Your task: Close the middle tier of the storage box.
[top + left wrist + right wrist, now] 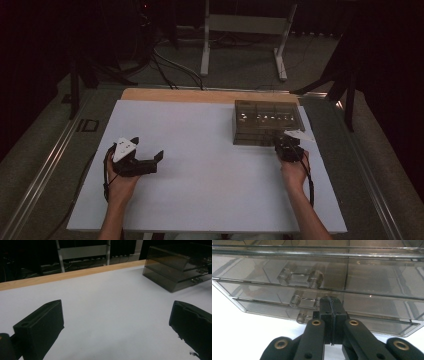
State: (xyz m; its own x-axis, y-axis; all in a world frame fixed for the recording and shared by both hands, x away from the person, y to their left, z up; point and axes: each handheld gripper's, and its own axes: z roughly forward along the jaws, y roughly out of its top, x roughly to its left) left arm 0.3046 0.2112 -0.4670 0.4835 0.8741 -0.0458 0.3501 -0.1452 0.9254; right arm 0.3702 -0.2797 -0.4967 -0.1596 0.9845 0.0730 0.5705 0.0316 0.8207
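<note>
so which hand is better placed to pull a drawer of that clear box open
Right. The right gripper sits shut at the drawer box front, beside a handle. The left gripper rests open, far across the table.

A smoked clear drawer box (266, 121) sits near the worktop's (200, 165) far right corner. The right hand-held gripper (289, 148) sits at its front face, while the left hand-held gripper (150, 163) rests near the left edge, jaws apart.
</note>
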